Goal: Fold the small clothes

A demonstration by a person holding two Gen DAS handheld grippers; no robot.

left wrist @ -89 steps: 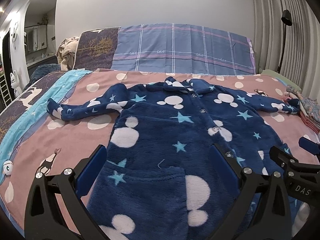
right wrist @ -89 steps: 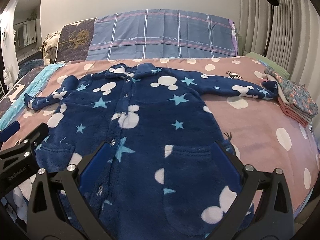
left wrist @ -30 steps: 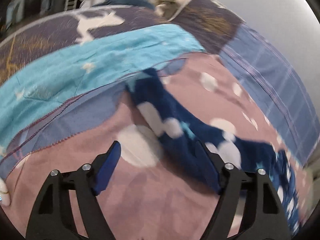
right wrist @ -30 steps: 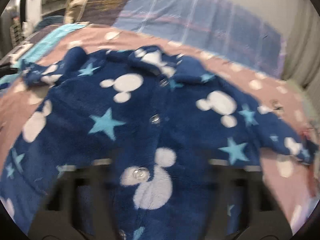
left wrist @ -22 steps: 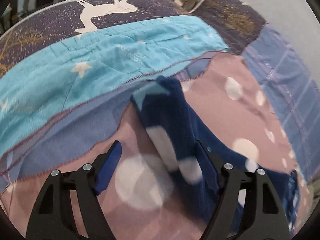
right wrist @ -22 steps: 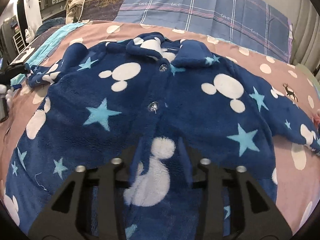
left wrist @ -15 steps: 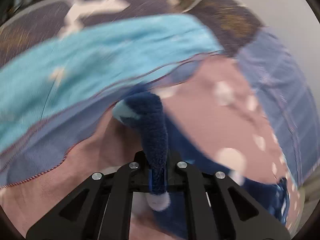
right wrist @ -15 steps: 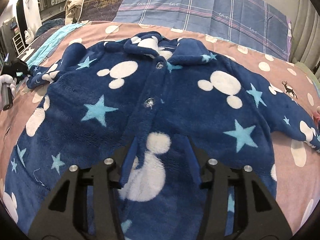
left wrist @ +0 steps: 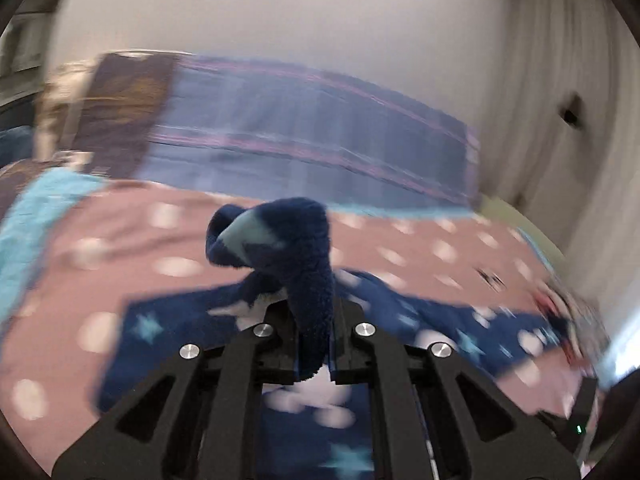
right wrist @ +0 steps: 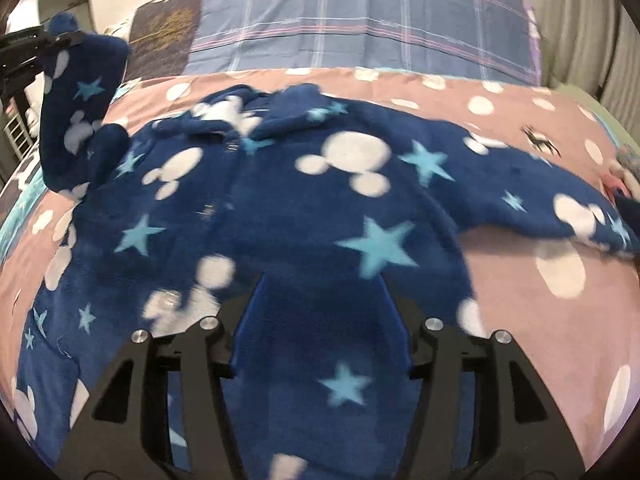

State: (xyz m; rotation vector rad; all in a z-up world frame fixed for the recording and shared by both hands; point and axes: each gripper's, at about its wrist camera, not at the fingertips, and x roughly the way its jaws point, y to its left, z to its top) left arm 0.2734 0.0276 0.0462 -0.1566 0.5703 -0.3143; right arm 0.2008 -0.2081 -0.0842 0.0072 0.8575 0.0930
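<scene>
A navy fleece jacket (right wrist: pixel 288 208) with white mouse-head spots and pale blue stars lay face-up, collar away, on the pink dotted bedspread (right wrist: pixel 520 280). Its sleeve (left wrist: pixel 308 264) stood lifted off the bed, pinched in the closed left gripper (left wrist: pixel 314 356). The right gripper (right wrist: pixel 320 320), jaws just opening, hovered over the jacket's front, gripping nothing.

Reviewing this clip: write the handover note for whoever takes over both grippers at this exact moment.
Left gripper: shut on the sleeve cuff, lifted off the bed.
Right gripper: jaws have just been opening, nothing gripped, over the front of the blue fleece coat.
Coat lies front up on the pink dotted bedspread; the other sleeve is spread out flat.
Done: one sleeve picked up.
Left: fold it across the chest, likely the other sleeve next, then the body.
</scene>
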